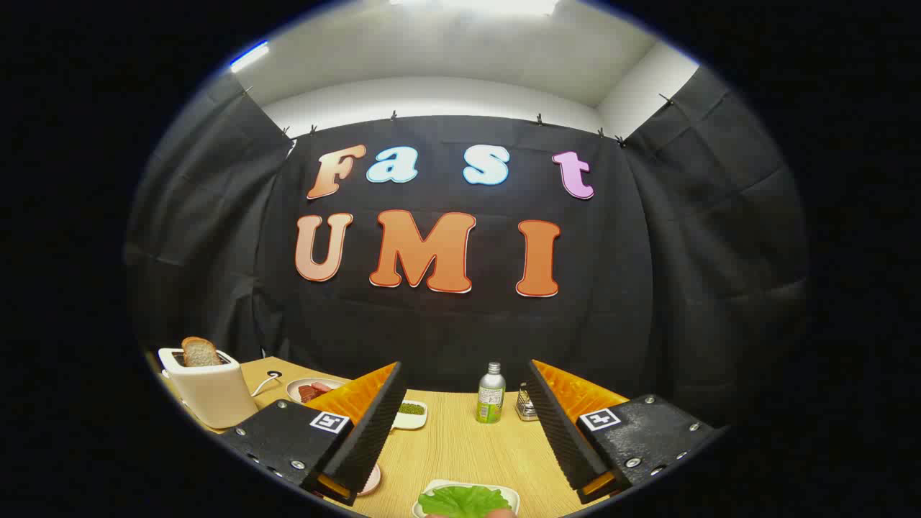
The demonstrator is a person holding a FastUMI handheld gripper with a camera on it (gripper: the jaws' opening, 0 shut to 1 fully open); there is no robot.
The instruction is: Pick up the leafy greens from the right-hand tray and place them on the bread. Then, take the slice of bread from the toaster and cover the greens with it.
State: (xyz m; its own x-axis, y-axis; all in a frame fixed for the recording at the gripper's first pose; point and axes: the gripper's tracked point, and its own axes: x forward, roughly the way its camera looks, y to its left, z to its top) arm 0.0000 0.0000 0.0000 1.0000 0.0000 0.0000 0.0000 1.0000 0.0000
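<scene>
Showing no readable words or numbers anywhere on the table. Carrying square black-and-white markers (329,421), one on each finger block of the gripper (464,365), fingers standing wide apart, gripping nothing. Wearing a green-and-white label, the bottle (491,394) beyond the fingers, its print being too small for reading.

Pale matt wood-grain table (460,446), glossy cream plastic toaster (212,392), ribbed black gripper pads (367,432).

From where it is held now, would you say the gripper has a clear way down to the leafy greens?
Probably yes. The gripper is open, fingers wide apart, and the leafy greens lie uncovered on their white tray on the table, low between the fingers. Nothing sits over them; the green bottle stands well beyond.
</scene>
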